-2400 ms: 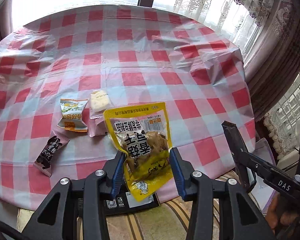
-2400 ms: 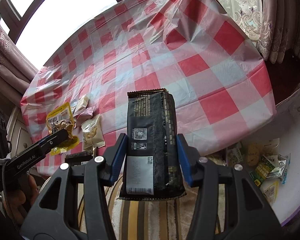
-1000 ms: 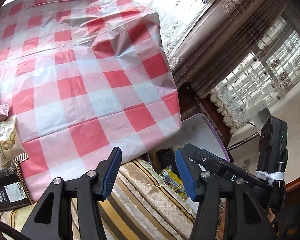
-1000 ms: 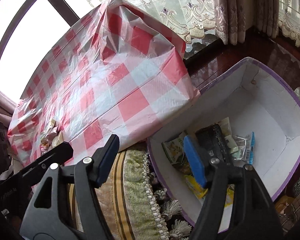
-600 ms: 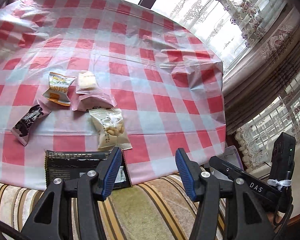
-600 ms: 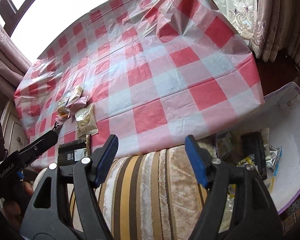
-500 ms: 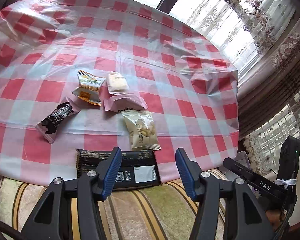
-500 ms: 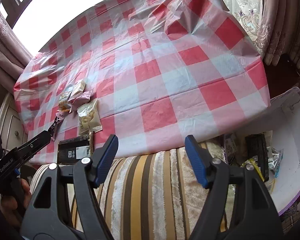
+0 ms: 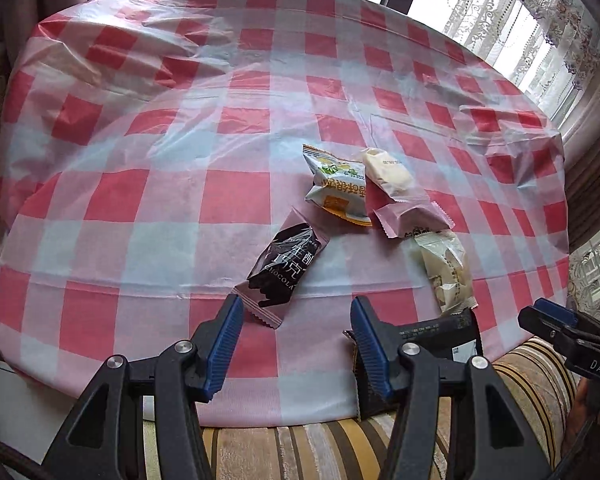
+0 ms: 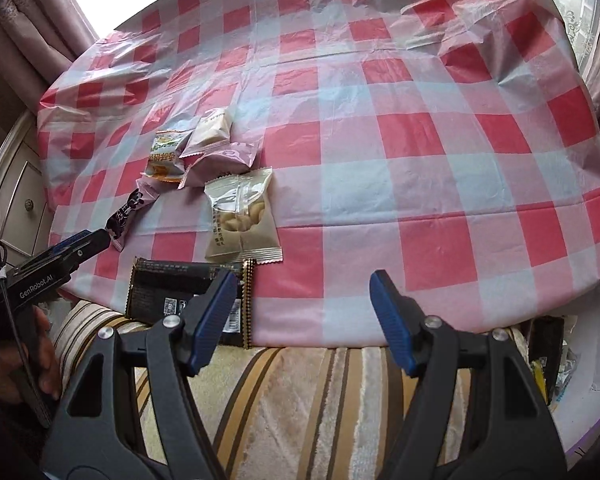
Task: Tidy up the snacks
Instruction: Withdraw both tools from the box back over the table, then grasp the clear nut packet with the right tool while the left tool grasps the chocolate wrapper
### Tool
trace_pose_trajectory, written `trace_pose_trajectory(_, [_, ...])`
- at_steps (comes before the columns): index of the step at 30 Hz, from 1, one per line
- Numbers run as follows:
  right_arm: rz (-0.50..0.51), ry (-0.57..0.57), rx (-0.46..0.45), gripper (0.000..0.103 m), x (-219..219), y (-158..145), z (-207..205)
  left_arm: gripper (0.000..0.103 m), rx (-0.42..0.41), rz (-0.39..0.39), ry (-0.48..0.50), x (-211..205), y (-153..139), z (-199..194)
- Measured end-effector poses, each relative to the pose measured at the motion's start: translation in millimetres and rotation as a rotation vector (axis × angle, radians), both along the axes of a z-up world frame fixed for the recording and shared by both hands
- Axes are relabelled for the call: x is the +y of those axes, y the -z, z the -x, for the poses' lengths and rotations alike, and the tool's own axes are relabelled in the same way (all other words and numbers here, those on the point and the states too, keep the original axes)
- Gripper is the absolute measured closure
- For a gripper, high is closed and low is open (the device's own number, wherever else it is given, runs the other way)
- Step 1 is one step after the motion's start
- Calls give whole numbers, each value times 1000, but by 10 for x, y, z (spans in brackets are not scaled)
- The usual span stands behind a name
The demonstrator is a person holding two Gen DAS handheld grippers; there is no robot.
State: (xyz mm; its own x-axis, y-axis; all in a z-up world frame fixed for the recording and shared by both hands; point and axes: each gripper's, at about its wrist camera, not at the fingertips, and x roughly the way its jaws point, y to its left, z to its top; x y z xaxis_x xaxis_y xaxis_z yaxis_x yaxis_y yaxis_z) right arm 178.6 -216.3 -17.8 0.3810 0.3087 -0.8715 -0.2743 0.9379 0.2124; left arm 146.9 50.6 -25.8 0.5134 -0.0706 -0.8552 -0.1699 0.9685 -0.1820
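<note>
Hovering over chocolate packet (image 9: 286,266), left claw (image 9: 296,338) apart, right claw (image 10: 304,312) apart, both empty

A home: lace curtains (image 9: 512,20), checked tablecloth (image 9: 236,200), striped upholstery (image 10: 320,400)

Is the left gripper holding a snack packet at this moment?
No, the left gripper is open with nothing between its pads, and the chocolate packet lies on the tablecloth just ahead of it.

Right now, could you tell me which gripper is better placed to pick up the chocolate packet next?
Left. The left gripper is open with the chocolate packet just ahead of its fingertips. The right gripper is also open, but sits nearer the black packet and peanut packet.
</note>
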Motion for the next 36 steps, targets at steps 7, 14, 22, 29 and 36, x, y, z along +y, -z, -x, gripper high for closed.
trace_pose_trajectory(7, [1, -67, 6, 31, 323, 68, -169, 47, 35, -56, 52, 24, 125, -232])
trace_pose_trajectory(14, [26, -114, 33, 31, 579, 203, -333, 47, 48, -81, 84, 17, 197, -359])
trace_pose_trajectory(22, [77, -152, 37, 31, 847, 328, -450, 67, 56, -69, 90, 43, 256, -402])
trace_pose_trajectory(29, [147, -168, 11, 47, 991, 360, -457, 76, 52, -121, 114, -69, 238, -384])
trace_pose_trajectory(36, [98, -157, 7, 57, 891, 330, -437, 77, 22, -169, 101, -118, 109, -319])
